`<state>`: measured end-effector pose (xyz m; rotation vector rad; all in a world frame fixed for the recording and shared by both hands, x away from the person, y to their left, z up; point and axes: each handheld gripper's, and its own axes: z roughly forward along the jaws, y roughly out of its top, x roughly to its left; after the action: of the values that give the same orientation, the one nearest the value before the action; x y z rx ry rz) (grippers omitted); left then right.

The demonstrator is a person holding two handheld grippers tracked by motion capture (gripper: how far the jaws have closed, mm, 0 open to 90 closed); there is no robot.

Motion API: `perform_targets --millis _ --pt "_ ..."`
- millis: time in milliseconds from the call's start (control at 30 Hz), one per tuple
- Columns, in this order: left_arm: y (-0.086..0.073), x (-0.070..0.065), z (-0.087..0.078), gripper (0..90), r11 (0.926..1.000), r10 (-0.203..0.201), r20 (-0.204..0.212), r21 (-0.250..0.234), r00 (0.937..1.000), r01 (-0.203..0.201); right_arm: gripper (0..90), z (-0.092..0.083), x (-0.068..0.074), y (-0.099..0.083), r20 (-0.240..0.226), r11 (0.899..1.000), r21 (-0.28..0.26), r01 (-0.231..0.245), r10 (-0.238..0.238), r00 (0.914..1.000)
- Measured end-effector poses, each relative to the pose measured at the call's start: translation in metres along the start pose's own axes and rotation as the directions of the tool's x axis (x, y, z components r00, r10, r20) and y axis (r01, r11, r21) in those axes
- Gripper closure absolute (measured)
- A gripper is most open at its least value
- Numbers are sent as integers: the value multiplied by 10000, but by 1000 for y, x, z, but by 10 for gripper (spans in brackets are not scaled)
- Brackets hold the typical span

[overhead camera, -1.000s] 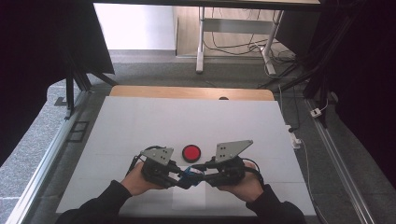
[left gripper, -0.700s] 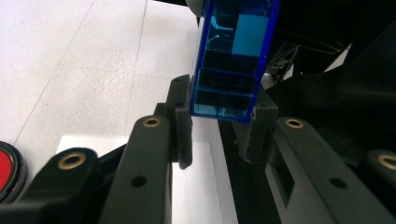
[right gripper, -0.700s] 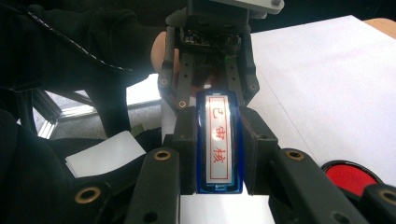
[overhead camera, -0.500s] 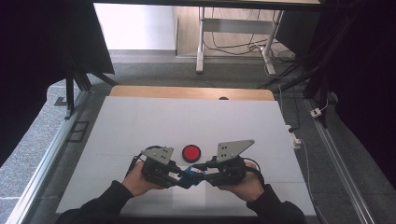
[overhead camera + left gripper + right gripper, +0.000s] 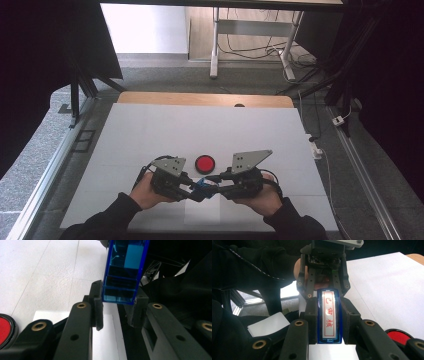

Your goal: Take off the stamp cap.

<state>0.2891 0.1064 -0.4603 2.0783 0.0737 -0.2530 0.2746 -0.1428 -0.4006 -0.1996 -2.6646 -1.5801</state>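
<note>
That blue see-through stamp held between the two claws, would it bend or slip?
The blue stamp probably stays stiff: it spans both claws without sagging. Its glossy shell may be slippery. Hollow-looking chambers suggest it's light.

The white table (image 5: 150, 130) is evenly bright under light from above, while the room edges stay very dark. Glare washes the blue case (image 5: 329, 315) label. Near jaws look soft and slightly blurred.
</note>
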Motion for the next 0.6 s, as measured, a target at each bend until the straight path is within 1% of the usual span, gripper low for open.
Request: perform_targets --millis 233,333,400,600 --pt "0 0 0 693 10000 -60 -25 -37 10000 59 716 0 0 0 25 10000 7 61 -61 10000" --pt "0 0 0 693 9999 -123 9 -58 9999 123 716 0 1 0 30 10000 -30 36 -35 10000" --pt "0 1 -1 693 9996 -247 69 -111 9997 248 717 0 1 0 91 9999 -73 78 -77 9999" --pt "-1 1 -1 693 9997 -232 97 -125 9997 233 717 -1 1 0 115 10000 -82 33 -32 9999"
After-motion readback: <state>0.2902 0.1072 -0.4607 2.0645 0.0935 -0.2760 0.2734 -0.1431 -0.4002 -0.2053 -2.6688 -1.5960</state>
